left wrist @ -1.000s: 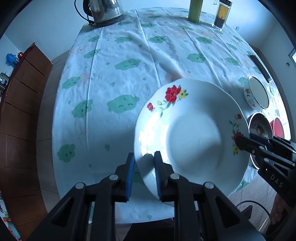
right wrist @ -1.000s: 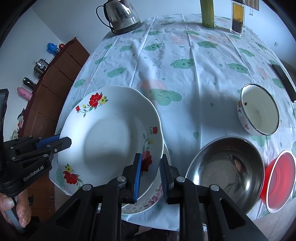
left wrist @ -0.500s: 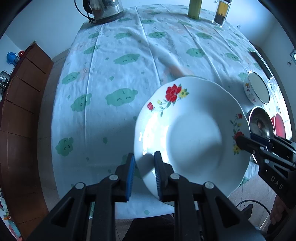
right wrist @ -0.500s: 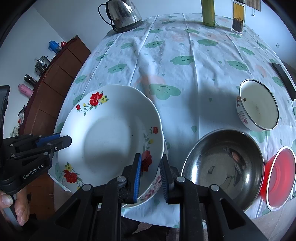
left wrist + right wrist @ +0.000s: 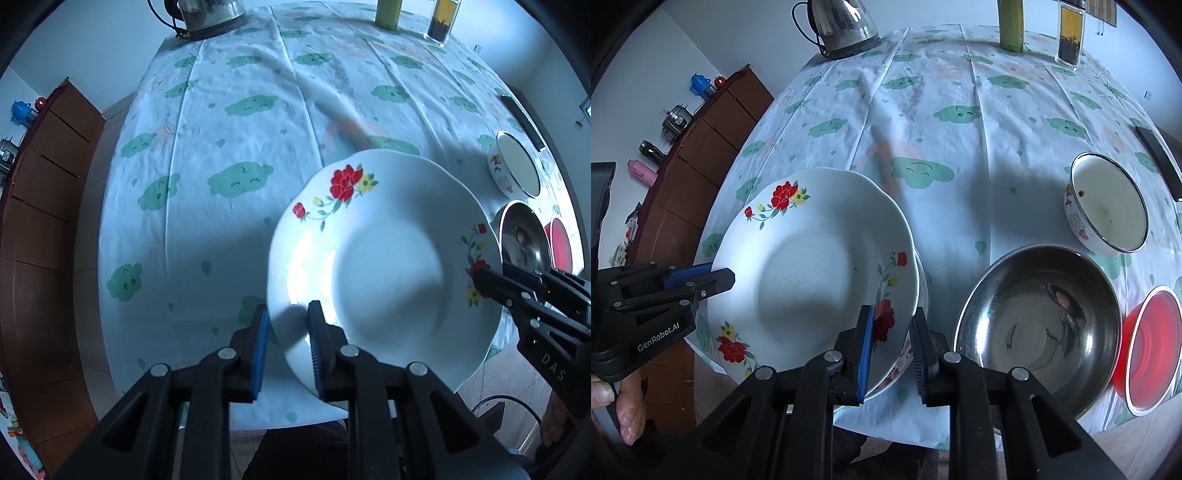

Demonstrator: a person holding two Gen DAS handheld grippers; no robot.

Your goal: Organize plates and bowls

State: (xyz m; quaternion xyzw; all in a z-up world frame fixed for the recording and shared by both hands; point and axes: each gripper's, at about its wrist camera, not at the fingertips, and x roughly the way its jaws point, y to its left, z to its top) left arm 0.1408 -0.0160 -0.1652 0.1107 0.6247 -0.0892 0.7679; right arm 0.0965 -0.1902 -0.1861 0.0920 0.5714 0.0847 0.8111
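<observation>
At the near edge of the tabletop [image 5: 229, 122], a white flowered plate [image 5: 388, 266] is held up between both grippers, above a second plate [image 5: 905, 354] whose patterned rim peeks out beneath it in the right wrist view. The left gripper [image 5: 286, 343] is nearly closed, pinching the plate's near-left rim; the right gripper [image 5: 892, 354] is likewise narrowed onto the opposite rim by the red flower. Beyond the plate, the cloud-patterned cloth lies bare across the middle, wide open room up to a kettle [image 5: 844, 27], a green bottle [image 5: 1010, 24] and a tea jar [image 5: 1069, 35] along the far edge. To the right, just beside the plates, sits a steel bowl [image 5: 1038, 317], empty but for reflections; a red bowl [image 5: 1148, 350] touches the near right edge; an enamel bowl [image 5: 1108, 205] stands further back, its inside pale with dark specks. A dark flat object [image 5: 1160, 162] lies near the right edge.
</observation>
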